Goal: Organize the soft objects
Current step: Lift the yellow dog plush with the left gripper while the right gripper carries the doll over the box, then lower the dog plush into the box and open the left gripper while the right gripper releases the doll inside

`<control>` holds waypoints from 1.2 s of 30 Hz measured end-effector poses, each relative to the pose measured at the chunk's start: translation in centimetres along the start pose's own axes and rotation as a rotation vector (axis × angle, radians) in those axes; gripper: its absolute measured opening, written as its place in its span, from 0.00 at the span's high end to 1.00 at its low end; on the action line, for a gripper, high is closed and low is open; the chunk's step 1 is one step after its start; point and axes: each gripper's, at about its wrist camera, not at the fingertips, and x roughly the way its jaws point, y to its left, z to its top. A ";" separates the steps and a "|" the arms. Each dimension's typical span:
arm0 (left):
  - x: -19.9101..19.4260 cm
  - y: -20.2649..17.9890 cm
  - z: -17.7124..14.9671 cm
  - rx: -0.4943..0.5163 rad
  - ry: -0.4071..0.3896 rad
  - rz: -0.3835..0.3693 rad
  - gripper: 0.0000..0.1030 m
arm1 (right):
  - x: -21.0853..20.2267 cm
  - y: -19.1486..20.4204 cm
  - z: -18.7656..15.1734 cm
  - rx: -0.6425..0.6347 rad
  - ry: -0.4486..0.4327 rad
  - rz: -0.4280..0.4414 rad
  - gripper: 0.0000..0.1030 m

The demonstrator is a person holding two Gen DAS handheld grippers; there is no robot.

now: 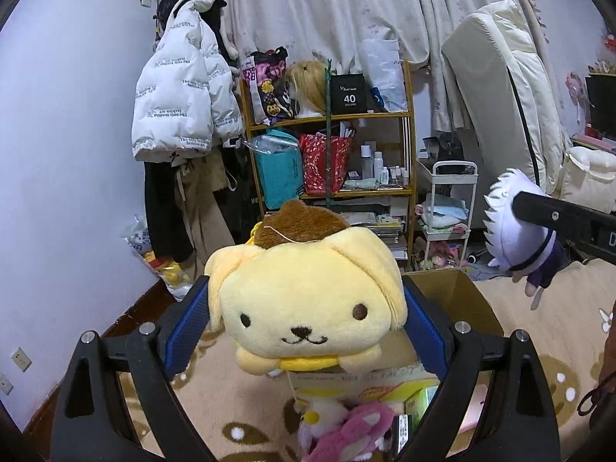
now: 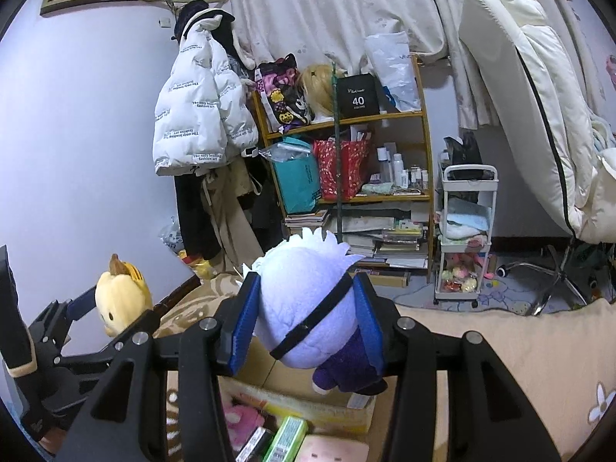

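My left gripper (image 1: 306, 308) is shut on a yellow dog plush (image 1: 304, 304) with a brown cap, held above an open cardboard box (image 1: 458, 288). My right gripper (image 2: 306, 321) is shut on a white-haired doll plush (image 2: 304, 308) with a black blindfold and dark purple clothes, also above the box (image 2: 308, 404). The doll plush shows in the left wrist view (image 1: 516, 238) at the right, and the dog plush in the right wrist view (image 2: 119, 304) at the left. A pink plush (image 1: 354, 435) and a white plush (image 1: 327, 408) lie in the box.
The box sits on a beige patterned rug (image 1: 546, 327). Behind stand a wooden shelf (image 1: 331, 115) full of bags and books, a white trolley (image 2: 466, 231), hanging coats (image 1: 181, 96) and a leaning mattress (image 2: 519, 96). A green pack (image 2: 288, 439) lies in the box.
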 end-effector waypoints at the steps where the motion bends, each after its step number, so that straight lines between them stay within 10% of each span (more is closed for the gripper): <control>1: 0.4 0.0 0.1 -0.004 0.002 -0.009 0.12 | 0.5 -0.1 0.3 0.005 -0.003 0.001 0.50; 36: 10.2 -1.1 -2.9 -0.011 0.178 -0.054 0.10 | 7.8 -2.9 -4.7 0.089 0.141 0.104 0.45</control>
